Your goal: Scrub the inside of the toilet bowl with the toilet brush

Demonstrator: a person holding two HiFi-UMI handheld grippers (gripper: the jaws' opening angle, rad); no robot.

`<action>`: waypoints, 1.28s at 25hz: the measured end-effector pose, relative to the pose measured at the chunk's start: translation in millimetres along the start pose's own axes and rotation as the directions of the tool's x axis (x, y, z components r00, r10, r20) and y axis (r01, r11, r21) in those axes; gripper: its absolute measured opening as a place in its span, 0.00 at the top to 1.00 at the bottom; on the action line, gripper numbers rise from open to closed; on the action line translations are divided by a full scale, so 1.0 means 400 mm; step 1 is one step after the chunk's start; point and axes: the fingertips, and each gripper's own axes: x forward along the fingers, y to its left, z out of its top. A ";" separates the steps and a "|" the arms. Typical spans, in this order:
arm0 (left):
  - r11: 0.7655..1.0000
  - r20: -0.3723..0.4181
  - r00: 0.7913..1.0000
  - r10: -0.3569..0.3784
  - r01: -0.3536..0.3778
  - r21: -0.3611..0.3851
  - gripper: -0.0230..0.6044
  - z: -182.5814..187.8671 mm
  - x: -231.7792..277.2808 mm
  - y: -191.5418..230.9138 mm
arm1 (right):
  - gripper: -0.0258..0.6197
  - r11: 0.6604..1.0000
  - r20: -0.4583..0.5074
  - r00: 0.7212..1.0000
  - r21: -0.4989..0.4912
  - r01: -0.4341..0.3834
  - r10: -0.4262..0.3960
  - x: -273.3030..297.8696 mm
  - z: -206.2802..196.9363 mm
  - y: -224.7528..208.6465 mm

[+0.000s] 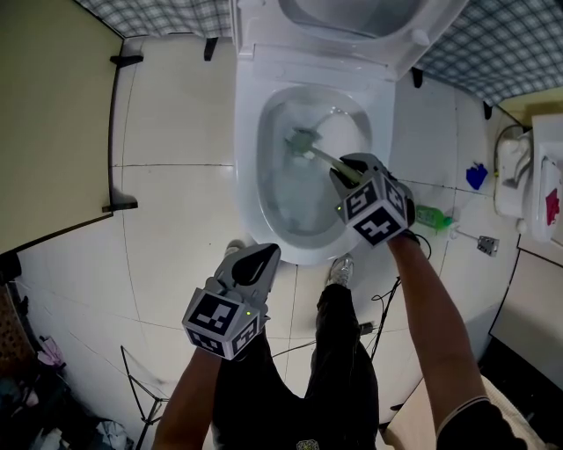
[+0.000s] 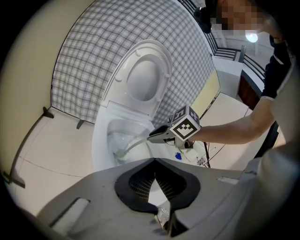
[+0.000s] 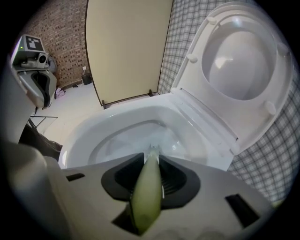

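Observation:
The white toilet bowl [image 1: 246,167] stands open with its lid [image 1: 352,18] raised. My right gripper [image 1: 347,171] hangs over the bowl's right side, pointing steeply down, shut on the pale green handle [image 3: 146,197] of the toilet brush. The brush head [image 1: 302,141] sits inside the bowl on its upper left wall, near the water. In the left gripper view the brush head [image 2: 119,152] lies low in the bowl [image 2: 101,140], with the right gripper [image 2: 157,136] above it. My left gripper [image 1: 259,257] hovers in front of the toilet, jaws together with nothing between them [image 2: 155,161].
A green bottle [image 1: 433,216] and a blue object [image 1: 476,176] lie on the tiled floor right of the toilet, near a white fixture [image 1: 528,176]. A cream partition [image 1: 53,123] stands on the left. The person's shoe [image 1: 341,268] is at the bowl's front, with cables beside it.

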 end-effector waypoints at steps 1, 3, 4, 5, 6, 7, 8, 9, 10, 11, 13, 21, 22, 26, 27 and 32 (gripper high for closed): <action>1.000 -0.002 1.000 0.001 -0.001 0.000 0.95 -0.001 0.000 0.001 | 0.78 1.000 -0.003 1.000 0.023 -0.005 0.005 0.001 -0.006 0.007; 1.000 -0.004 1.000 0.002 -0.002 0.002 0.95 -0.001 0.002 0.002 | 0.78 0.997 -0.008 1.000 0.079 -0.019 0.020 0.000 -0.022 0.022; 1.000 -0.003 1.000 0.001 -0.001 0.002 0.95 -0.001 0.004 0.002 | 0.78 0.994 -0.010 1.000 0.101 -0.027 0.028 -0.003 -0.031 0.032; 1.000 -0.001 1.000 -0.002 0.002 0.002 0.95 0.000 0.005 0.001 | 0.78 0.992 -0.013 0.999 0.120 -0.035 0.037 -0.008 -0.041 0.044; 1.000 0.003 1.000 -0.006 0.006 0.002 0.95 0.001 0.007 0.000 | 0.78 0.990 -0.017 0.999 0.133 -0.042 0.044 -0.014 -0.052 0.058; 1.000 0.009 1.000 -0.011 0.010 0.002 0.95 0.003 0.008 -0.001 | 0.78 0.989 -0.021 0.998 0.141 -0.047 0.051 -0.021 -0.065 0.074; 1.000 0.011 1.000 -0.013 0.013 0.004 0.95 0.005 0.010 -0.002 | 0.78 0.988 -0.026 0.998 0.143 -0.052 0.056 -0.030 -0.080 0.090; 1.000 0.008 1.000 -0.014 0.014 0.006 0.95 0.006 0.011 -0.002 | 0.78 0.988 -0.028 0.998 0.143 -0.057 0.061 -0.042 -0.093 0.105; 1.000 0.002 1.000 -0.013 0.013 0.008 0.95 0.006 0.012 -0.003 | 0.78 0.988 -0.026 0.997 0.143 -0.063 0.067 -0.059 -0.104 0.119; 1.000 -0.002 1.000 -0.012 0.012 0.009 0.95 0.006 0.012 -0.003 | 0.78 0.987 -0.020 0.997 0.146 -0.071 0.075 -0.079 -0.111 0.133; 1.000 0.001 1.000 -0.016 0.016 0.009 0.95 0.009 0.013 -0.003 | 0.78 0.988 -0.006 0.996 0.129 -0.087 0.089 -0.121 -0.121 0.157; 1.000 0.011 1.000 -0.024 0.024 0.010 0.95 0.022 0.018 -0.007 | 0.78 0.993 -0.023 0.996 0.081 -0.085 0.087 -0.110 -0.133 0.142; 1.000 0.011 1.000 -0.025 0.025 0.010 0.95 0.020 0.018 -0.008 | 0.78 0.993 -0.031 0.996 0.078 -0.086 0.089 -0.092 -0.129 0.136; 1.000 -0.003 1.000 -0.029 0.029 0.010 0.95 0.009 0.016 -0.008 | 0.78 0.992 -0.058 0.994 0.093 -0.084 0.089 -0.014 -0.122 0.095; 1.000 -0.005 1.000 -0.030 0.030 0.009 0.95 0.007 0.016 -0.007 | 0.78 0.990 -0.064 0.994 0.114 -0.083 0.091 0.004 -0.120 0.084; 1.000 -0.004 1.000 -0.027 0.027 0.004 0.95 0.003 0.013 0.000 | 0.78 0.992 -0.099 0.990 0.097 -0.087 0.096 0.046 -0.101 0.052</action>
